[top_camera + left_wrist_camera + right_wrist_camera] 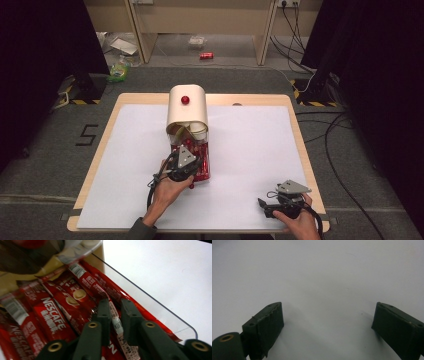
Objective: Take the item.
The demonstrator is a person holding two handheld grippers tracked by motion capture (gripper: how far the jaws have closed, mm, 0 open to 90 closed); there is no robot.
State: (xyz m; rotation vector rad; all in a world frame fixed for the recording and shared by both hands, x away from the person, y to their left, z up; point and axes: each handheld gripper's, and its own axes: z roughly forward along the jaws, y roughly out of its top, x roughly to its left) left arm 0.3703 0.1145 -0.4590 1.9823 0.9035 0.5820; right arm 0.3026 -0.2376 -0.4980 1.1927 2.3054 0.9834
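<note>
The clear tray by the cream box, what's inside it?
The clear tray holds red Nescafe coffee sticks. The left tongs pinch one stick. The cream box covers the tray's far end, so anything there is hidden.

Box (pixel 186 111): cream, with one red knob (pixel 185 99) on top.
Tray (pixel 160 307): clear plastic.
Sachets (pixel 53 320): red — white lettering, a cream cup picture, white barcoded ends.
Sheet (pixel 250 150): plain white.
Table (pixel 295 107): pale wood edge.
Left gripper (pixel 115 312), right gripper (pixel 327 322): black jaws — brass rivets, grey top plates.
</note>
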